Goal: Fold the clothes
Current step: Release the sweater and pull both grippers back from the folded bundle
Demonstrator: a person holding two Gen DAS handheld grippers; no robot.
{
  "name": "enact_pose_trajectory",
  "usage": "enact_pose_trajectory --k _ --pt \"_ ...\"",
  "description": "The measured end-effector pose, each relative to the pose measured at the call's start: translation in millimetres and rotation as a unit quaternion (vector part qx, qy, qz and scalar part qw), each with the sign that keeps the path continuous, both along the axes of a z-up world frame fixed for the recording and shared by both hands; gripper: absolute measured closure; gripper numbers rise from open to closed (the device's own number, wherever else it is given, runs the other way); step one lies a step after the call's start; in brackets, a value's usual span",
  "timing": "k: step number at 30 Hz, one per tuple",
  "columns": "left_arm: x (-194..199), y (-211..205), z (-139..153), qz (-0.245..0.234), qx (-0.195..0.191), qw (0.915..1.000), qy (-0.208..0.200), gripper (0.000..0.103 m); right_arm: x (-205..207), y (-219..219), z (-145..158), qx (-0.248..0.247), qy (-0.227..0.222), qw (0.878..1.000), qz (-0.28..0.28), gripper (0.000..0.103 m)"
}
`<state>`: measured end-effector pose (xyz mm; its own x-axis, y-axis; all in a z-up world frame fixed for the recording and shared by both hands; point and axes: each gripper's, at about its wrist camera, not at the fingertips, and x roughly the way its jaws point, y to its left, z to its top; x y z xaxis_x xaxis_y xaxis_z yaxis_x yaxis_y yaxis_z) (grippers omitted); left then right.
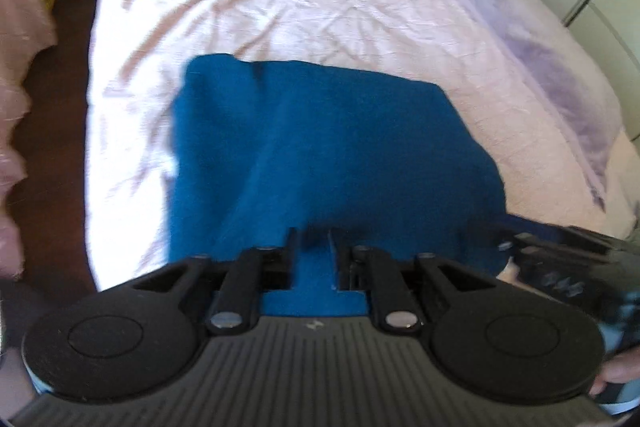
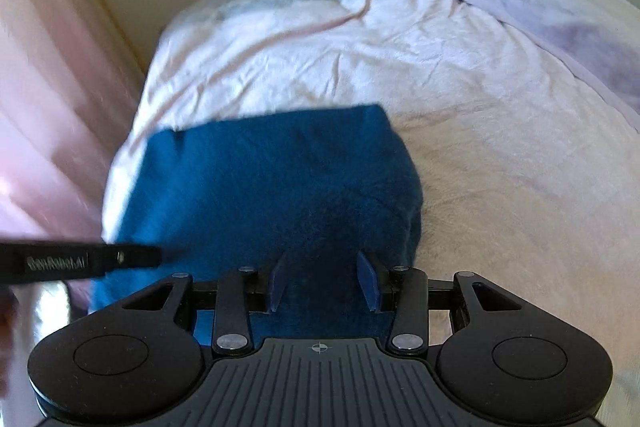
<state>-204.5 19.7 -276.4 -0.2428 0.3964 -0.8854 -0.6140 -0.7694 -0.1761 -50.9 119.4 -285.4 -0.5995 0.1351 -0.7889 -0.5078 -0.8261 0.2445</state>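
Left gripper (image 1: 313, 241): jaws parted, blue cloth (image 1: 320, 155) between and ahead.
Right gripper (image 2: 325, 267): jaws apart over cloth.
Bed (image 1: 280, 7): beyond jaws.
Risk: uneven pinches, crooked fold.

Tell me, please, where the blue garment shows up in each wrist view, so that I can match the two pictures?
Left wrist view: the blue garment fills the centre, running down between the fingers of the left hand-held gripper.
Right wrist view: the blue garment sits centre-left, reaching down between the fingers of the right hand-held gripper.
Shared landmark: the lilac blanket at the upper right of the pink bedcover.
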Motion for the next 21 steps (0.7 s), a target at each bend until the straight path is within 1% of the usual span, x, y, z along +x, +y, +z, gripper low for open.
enact_pose_trajectory --k 2,3,4,7,10,15,21 --pt "4.1 -4.7 9.3 0.008 -0.029 0.9995 0.003 0.083 8.1 2.0 12.6 -0.025 0.004 1.000 -0.017 0.039" --pt "5.6 -6.9 12.8 0.012 -0.040 0.9991 0.003 0.077 10.9 1.7 15.1 -0.035 0.000 0.999 -0.021 0.027" --pt "7.3 -9.7 15.8 0.016 -0.050 0.9986 0.004 0.074 13.7 1.2 17.5 -0.044 -0.005 0.999 -0.024 0.027" --pt "11.9 -18.4 20.9 0.024 -0.076 0.9968 0.012 0.069 21.5 -5.8 21.2 -0.041 -0.026 0.998 -0.027 0.027" --pt "14.6 -25.4 18.2 0.030 -0.095 0.9949 0.009 0.069 26.3 -10.8 20.2 -0.038 -0.044 0.998 -0.024 0.027" --pt "19.6 -33.1 10.5 0.032 -0.106 0.9939 0.000 0.068 30.0 -17.4 16.0 -0.026 -0.055 0.998 -0.018 0.027" --pt "21.1 -36.5 3.0 0.028 -0.113 0.9932 -0.004 0.068 30.2 -19.0 9.4 -0.029 -0.060 0.998 -0.017 0.027"
